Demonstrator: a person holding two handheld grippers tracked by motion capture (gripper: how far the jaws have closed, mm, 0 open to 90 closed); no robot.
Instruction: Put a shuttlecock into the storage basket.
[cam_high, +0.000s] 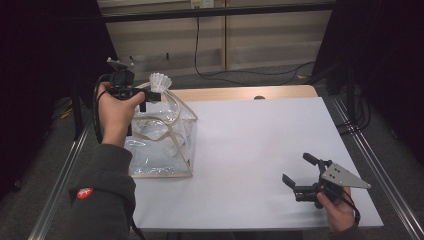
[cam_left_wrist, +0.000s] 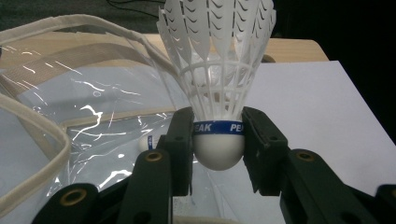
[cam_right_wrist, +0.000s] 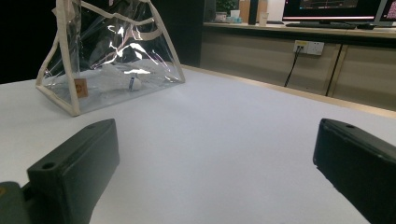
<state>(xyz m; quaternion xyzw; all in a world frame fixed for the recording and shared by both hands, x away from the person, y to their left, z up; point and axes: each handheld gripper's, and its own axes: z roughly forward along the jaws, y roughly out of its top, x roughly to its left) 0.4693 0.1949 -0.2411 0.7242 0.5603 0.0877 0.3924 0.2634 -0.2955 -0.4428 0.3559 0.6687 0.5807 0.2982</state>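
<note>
A white shuttlecock (cam_left_wrist: 218, 84) with a blue band stands upright between the jaws of my left gripper (cam_left_wrist: 218, 144), which is shut on its cork base. In the high view that gripper (cam_high: 150, 96) holds the shuttlecock (cam_high: 160, 80) above the open top of a clear plastic bag (cam_high: 162, 137) with beige trim. Another shuttlecock (cam_right_wrist: 122, 79) lies inside the bag (cam_right_wrist: 109, 56). My right gripper (cam_high: 296, 172) rests low at the table's near right, open, with nothing between its jaws; the same gripper (cam_right_wrist: 215, 163) faces the bag.
A white table (cam_high: 250, 150) with a wooden far edge carries the bag at its left. Metal rails run along both sides. Cables trail on the floor behind, and monitors stand on a far desk (cam_right_wrist: 336, 14).
</note>
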